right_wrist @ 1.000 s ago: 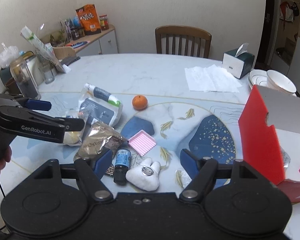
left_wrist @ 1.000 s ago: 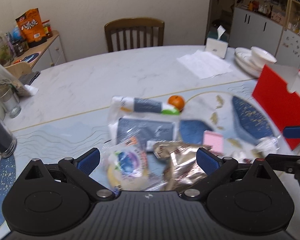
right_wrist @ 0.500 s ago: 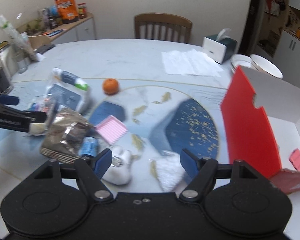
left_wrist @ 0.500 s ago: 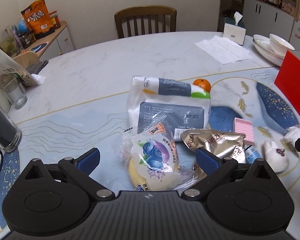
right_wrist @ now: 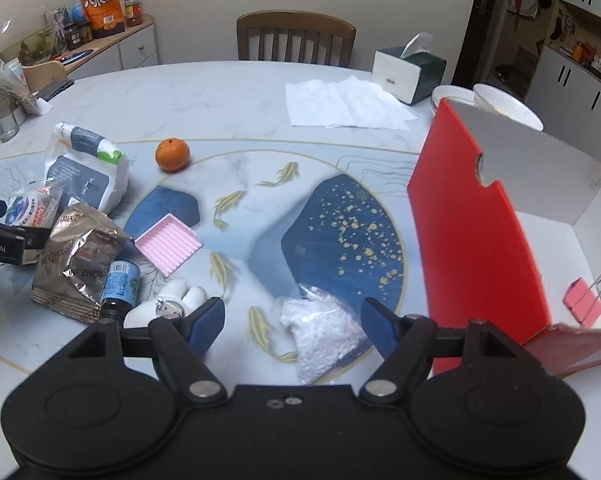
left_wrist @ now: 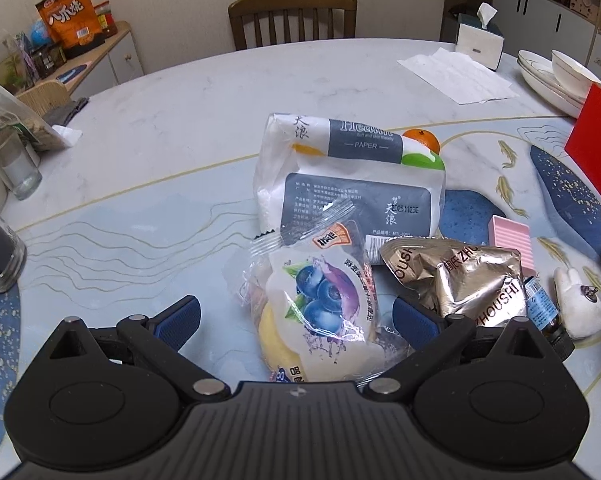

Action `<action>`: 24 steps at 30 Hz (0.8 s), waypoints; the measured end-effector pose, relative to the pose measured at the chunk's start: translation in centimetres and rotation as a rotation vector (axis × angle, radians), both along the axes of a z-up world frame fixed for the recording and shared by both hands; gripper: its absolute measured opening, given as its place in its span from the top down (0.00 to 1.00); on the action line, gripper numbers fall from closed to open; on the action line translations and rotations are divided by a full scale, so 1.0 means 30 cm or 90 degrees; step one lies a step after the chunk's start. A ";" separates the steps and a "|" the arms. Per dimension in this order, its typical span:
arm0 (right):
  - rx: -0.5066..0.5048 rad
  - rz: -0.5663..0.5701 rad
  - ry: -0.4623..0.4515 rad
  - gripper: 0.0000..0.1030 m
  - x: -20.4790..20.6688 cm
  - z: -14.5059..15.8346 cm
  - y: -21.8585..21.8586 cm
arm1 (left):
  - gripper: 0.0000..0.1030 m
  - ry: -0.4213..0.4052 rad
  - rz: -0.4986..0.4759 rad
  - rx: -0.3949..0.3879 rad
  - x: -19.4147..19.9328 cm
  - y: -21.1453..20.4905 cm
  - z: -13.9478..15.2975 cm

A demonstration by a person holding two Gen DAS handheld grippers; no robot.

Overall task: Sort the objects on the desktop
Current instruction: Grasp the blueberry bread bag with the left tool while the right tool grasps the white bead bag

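On the left, the left gripper (left_wrist: 296, 318) has its jaws wide apart and holds nothing. Between its blue pads lies the clear blueberry snack bag (left_wrist: 320, 304), flat on the table (left_wrist: 160, 120), with no pad touching it that I can see. Just behind this bag is the white tissue pack (left_wrist: 352, 184), and an orange (left_wrist: 422, 140) looks out from behind that. Just right of the bag is the crumpled foil pouch (left_wrist: 460, 276); its edge comes very near to the right pad. I judge the step in hand is the approach to a first pick. The next move asks this gripper to lower around the bag and close, without catching the foil.

More to the right come the small blue-labelled bottle (right_wrist: 118, 284), the white plush toy (right_wrist: 172, 300) and the pink ridged dish (right_wrist: 168, 244), all crowded together.

The right gripper (right_wrist: 292, 326) also stands wide apart and empty, and the little bag of white pellets (right_wrist: 320, 332) lies between its fingers, seemingly untouched. The table around this bag is open, so there is room to close.

At the far right stands the red box (right_wrist: 468, 248), open, with a pink binder clip (right_wrist: 584, 300) inside. Its tall red wall is near the right finger, so a carry into it probably must lift over this edge
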State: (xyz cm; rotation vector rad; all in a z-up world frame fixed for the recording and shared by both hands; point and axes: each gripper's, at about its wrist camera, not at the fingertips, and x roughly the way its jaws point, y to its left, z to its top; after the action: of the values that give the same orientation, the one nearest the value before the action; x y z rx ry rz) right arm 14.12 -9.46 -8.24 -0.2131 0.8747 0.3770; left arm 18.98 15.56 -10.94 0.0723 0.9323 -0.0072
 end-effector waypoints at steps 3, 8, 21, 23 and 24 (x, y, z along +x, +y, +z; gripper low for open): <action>-0.010 -0.011 0.018 0.27 0.022 -0.026 -0.015 | 0.01 0.004 -0.001 -0.002 0.002 0.004 -0.007; -0.021 -0.014 0.039 0.28 0.028 -0.081 -0.025 | 0.02 0.008 0.002 -0.013 0.002 0.017 -0.016; 0.020 -0.011 0.065 0.38 0.052 -0.093 -0.034 | 0.39 0.012 -0.006 -0.039 -0.004 0.009 -0.010; 0.022 -0.006 0.065 0.49 0.053 -0.088 -0.031 | 0.43 0.012 -0.003 -0.041 -0.004 0.010 -0.007; 0.022 -0.005 0.064 0.50 0.053 -0.086 -0.031 | 0.45 0.012 -0.002 -0.040 -0.005 0.010 -0.005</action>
State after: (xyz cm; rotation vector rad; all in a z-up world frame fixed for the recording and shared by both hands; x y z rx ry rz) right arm 15.71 -10.39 -10.83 -0.1603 0.9676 0.3975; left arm 18.83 15.86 -11.09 0.0155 0.9500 -0.0393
